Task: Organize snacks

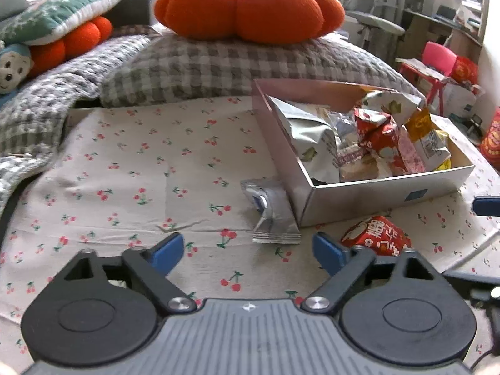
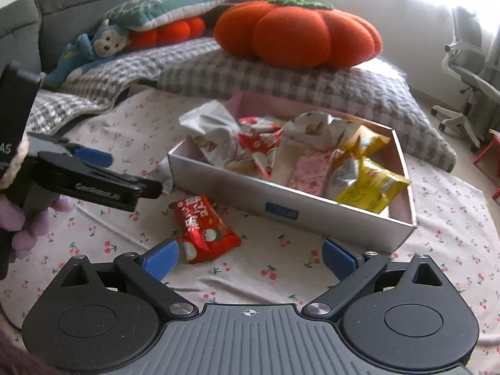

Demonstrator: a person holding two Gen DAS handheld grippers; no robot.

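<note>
An open silver box (image 1: 375,187) holding several snack packets stands on the cherry-print cloth. A silver packet (image 1: 272,212) lies against the box's left wall, just ahead of my left gripper (image 1: 248,250), which is open with only cloth between its fingers. A red packet (image 1: 378,234) lies in front of the box. In the right wrist view the red packet (image 2: 203,228) sits just ahead of the left fingertip of my right gripper (image 2: 250,256), which is open and holds nothing. The box (image 2: 250,197) is beyond it, and my left gripper (image 2: 103,168), held by a hand, comes in from the left.
A checked grey pillow (image 1: 218,68) with an orange pumpkin cushion (image 1: 247,9) lies behind the box. More cushions and a blue plush toy (image 2: 93,47) are at the back left. An office chair (image 2: 468,78) stands on the floor to the right.
</note>
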